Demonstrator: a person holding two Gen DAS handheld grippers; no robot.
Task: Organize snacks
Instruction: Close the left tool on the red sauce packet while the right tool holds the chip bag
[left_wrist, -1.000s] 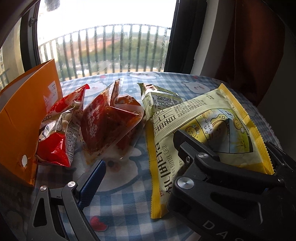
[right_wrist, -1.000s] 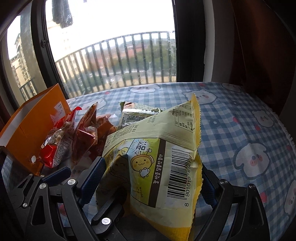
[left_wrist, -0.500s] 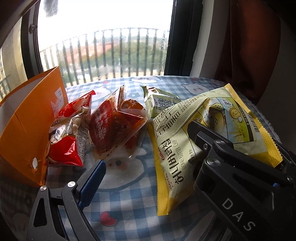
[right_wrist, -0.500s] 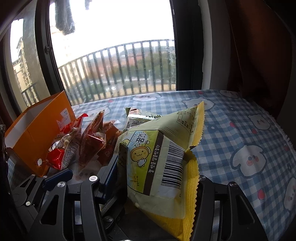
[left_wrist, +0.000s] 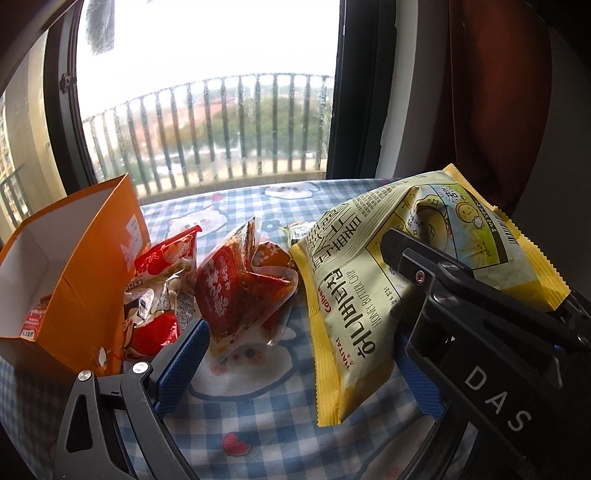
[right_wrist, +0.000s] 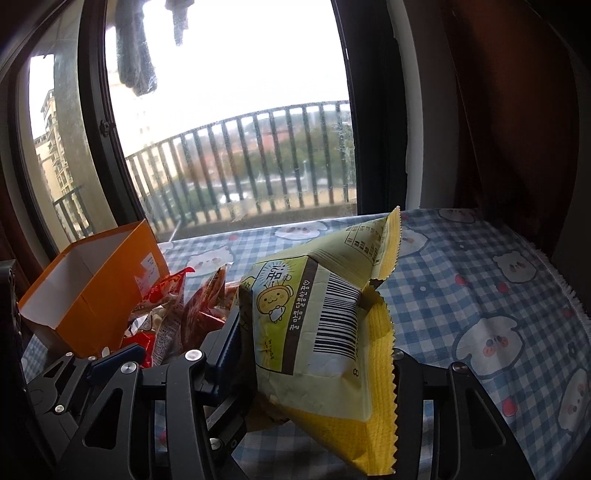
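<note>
Box, open-topped, sits at left of the right-wrist frame. Right of it, the right gripper is closing on the chip bag, its long axis tilted toward upper right. Left gripper gapes, pinching nothing.

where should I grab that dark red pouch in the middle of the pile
Take the red pouch by its upright top corner, coming from above with the jaws across the flat seal. That corner sticks up clear of the white-and-red bag beside it, while its body sags on the cloth.
</note>
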